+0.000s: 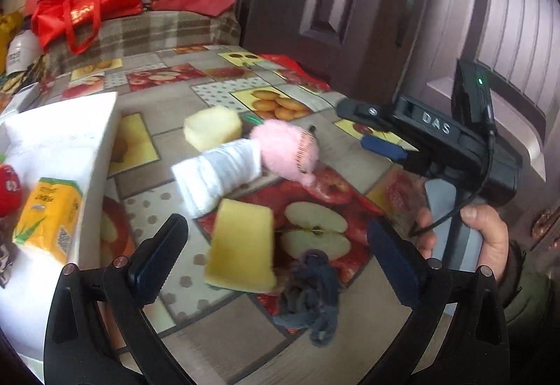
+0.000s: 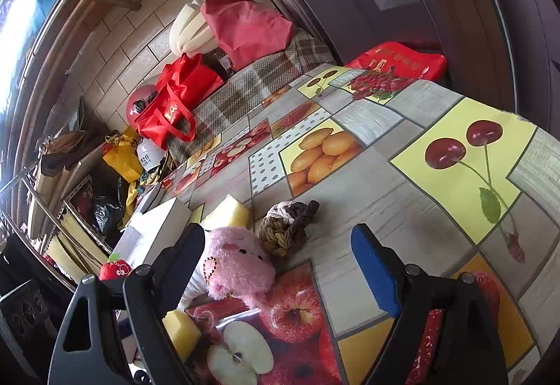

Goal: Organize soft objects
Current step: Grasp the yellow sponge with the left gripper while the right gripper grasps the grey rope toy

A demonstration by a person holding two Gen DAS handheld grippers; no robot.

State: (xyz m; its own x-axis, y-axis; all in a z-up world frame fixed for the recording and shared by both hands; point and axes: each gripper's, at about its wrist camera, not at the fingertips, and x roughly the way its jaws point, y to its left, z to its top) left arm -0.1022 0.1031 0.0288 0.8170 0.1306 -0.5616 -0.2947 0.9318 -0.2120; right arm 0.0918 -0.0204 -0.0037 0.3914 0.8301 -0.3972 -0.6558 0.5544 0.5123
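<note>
My left gripper [image 1: 276,225] is open over the fruit-print tablecloth [image 1: 175,98]. A yellow sponge [image 1: 241,245] and a dark grey knotted cloth [image 1: 311,297] lie between its fingers, touching neither pad. Beyond them are a rolled white towel [image 1: 220,171], a pink plush toy [image 1: 287,150] and a second yellow sponge [image 1: 213,127]. My right gripper [image 1: 364,127] comes in from the right, held by a hand [image 1: 490,234]. In the right wrist view, my right gripper [image 2: 276,231] is open, with the pink plush [image 2: 238,266] by its left finger and a knotted rope ball [image 2: 287,227] ahead.
A white box [image 1: 70,147] at the left holds a yellow tissue pack [image 1: 49,217] and a red plush [image 1: 8,189]. Red bags [image 1: 87,7] sit on a checked cover behind the table. A dark door [image 1: 332,0] stands to the right, past the table edge.
</note>
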